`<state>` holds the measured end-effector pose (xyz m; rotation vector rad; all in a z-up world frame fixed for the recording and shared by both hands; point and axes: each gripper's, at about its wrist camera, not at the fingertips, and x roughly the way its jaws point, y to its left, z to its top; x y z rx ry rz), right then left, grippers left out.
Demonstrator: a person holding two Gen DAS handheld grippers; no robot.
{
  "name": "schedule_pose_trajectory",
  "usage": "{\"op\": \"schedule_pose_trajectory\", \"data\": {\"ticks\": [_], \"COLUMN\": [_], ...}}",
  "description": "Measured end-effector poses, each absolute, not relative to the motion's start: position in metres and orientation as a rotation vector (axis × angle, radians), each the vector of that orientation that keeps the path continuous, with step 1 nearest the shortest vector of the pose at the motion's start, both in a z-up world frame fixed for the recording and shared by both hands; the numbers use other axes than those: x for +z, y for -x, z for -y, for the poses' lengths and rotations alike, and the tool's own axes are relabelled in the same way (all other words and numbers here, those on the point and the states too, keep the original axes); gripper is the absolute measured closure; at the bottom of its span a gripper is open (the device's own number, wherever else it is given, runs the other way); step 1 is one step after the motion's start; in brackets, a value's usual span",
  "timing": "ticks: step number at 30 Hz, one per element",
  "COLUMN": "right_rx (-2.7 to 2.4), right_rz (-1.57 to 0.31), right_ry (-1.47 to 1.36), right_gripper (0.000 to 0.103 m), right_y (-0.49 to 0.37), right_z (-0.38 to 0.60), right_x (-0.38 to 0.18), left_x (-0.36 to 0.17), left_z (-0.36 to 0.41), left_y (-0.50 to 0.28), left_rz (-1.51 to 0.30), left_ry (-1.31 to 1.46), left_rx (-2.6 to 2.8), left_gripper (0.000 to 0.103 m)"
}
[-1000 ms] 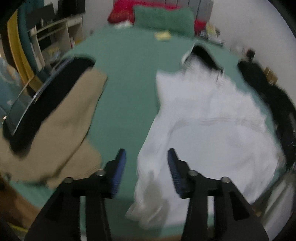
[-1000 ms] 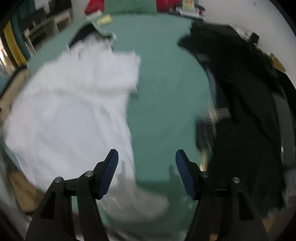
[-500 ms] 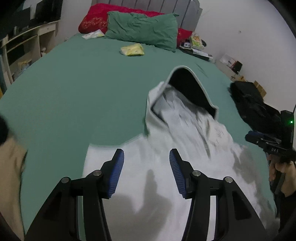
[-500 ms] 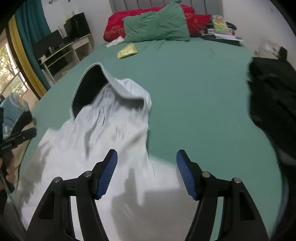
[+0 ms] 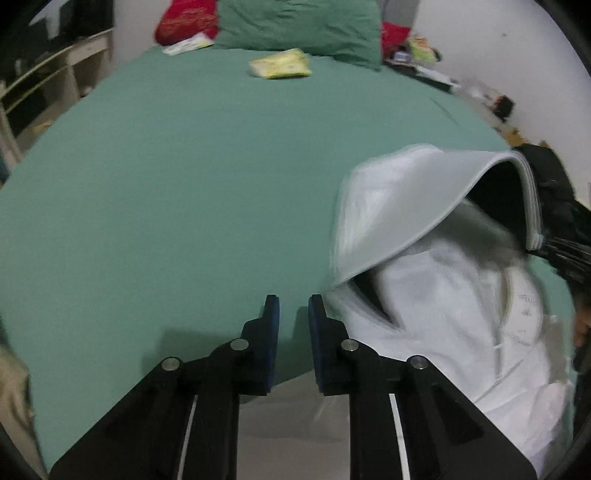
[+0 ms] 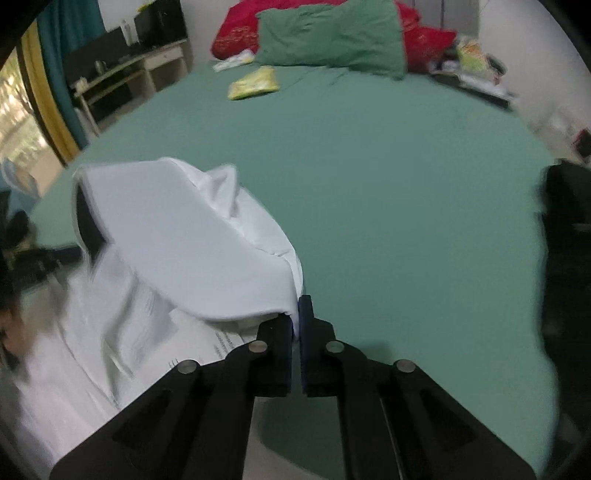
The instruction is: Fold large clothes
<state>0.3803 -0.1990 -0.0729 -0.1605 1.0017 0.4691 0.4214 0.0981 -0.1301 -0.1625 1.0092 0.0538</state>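
A white hooded sweatshirt [image 5: 443, 314] lies at the near edge of the green bed [image 5: 184, 184], its hood [image 5: 417, 199] raised and open. My left gripper [image 5: 293, 314] sits just left of the sweatshirt's shoulder, jaws narrowed with a small gap, nothing between them. In the right wrist view the sweatshirt [image 6: 166, 258] is at the left. My right gripper [image 6: 296, 317] is shut on the white fabric at the base of the hood [image 6: 192, 236], on the garment's right side.
A green pillow [image 5: 295, 29], a red pillow [image 5: 184, 18] and a yellow packet [image 5: 280, 64] lie at the head of the bed. A black garment [image 6: 565, 236] lies at the bed's right side. Shelves [image 6: 122, 77] stand to the left.
Both grippers moved forward and apart to the sweatshirt's shoulders. Both jaws narrowed from wide open; the right one closed on the fabric by the hood.
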Motion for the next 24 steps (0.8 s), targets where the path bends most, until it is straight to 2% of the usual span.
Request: {"op": "schedule_pose_trajectory", "data": {"ticks": [4,5,7,8,9,11,13,16,18,21,24], "right_rx": [0.484,0.507,0.545,0.560,0.585,0.629,0.649,0.705,0.721,0.808,0.959], "right_rz": [-1.049,-1.055,-1.070,-1.075,-1.073,-1.056,-1.029,-0.999,-1.088,-1.250,-1.249], "right_ry": [0.215,0.217,0.226,0.212,0.173,0.063,-0.065,-0.336,-0.507,-0.511,-0.440], "right_gripper": [0.098,0.095,0.079,0.059,0.046,0.040,0.037,0.024,0.020,0.020,0.019], "right_y": [-0.350,-0.344,-0.337,-0.335,-0.335,-0.339,-0.348,-0.369,-0.392,-0.401,-0.382], "right_z": [0.234,0.239,0.247,0.251,0.257,0.272,0.290,0.315,0.319,0.292,0.263], "right_x": [-0.079,-0.082,-0.084,-0.082,-0.078,-0.069,-0.063,-0.066,-0.089,-0.120,-0.121], "left_x": [-0.124,-0.119,-0.106,-0.099,-0.090,-0.077,-0.076,-0.086,-0.099,-0.127,-0.141], "left_z": [-0.107,-0.110,-0.107,-0.103,-0.100,-0.094,-0.088,-0.075,-0.061,-0.040,-0.027], "left_y": [-0.411,-0.411,-0.413,-0.416,-0.421,-0.431,-0.443,-0.462,-0.474,-0.483,-0.472], "left_rz": [-1.028,-1.027,-1.000,-0.974,-0.938,-0.862,-0.833,-0.825,-0.856,-1.000,-1.063], "left_ry": [0.156,0.165,0.145,0.133,0.128,0.153,0.185,0.209,0.166,0.075,-0.022], "left_rx": [0.058,0.039,0.011,0.012,0.013,-0.005,-0.038,-0.117,-0.206,-0.292,-0.366], "left_gripper": [0.085,0.085,0.082,0.073,0.059,0.047,0.045,0.041,0.038,0.038,0.036]}}
